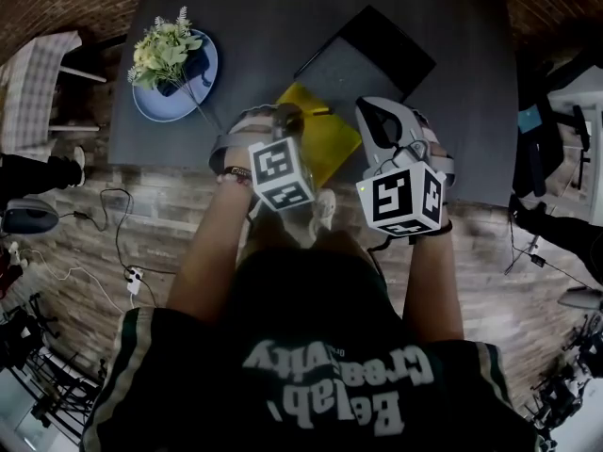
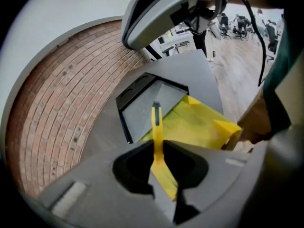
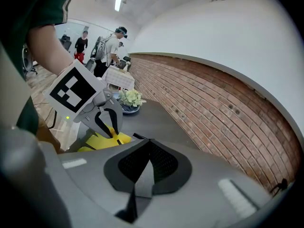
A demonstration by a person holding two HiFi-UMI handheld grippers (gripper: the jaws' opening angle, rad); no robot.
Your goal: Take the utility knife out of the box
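Presently: utility knife (image 2: 157,141), yellow body with a dark tip, pinched edge-on between the jaws of the left gripper (image 2: 159,151), its tip pointing away toward the far side of the table. The jaws stand at a narrow gap, pressed on the knife.

Under the knife: yellow box (image 2: 202,122), lying open at the near edge of the dark grey table (image 1: 245,26). Whether the knife is clear of the box cannot be told.

Just beyond the box: black shallow tray (image 2: 142,108) with a grey inside, touching the box's far side.

Right gripper (image 3: 149,144): jaws together, nothing between them, held beside the left gripper over the table's near edge.

Far left of the table: blue plate (image 1: 151,106) bearing a bunch of pale flowers (image 1: 165,47), well apart from the box.
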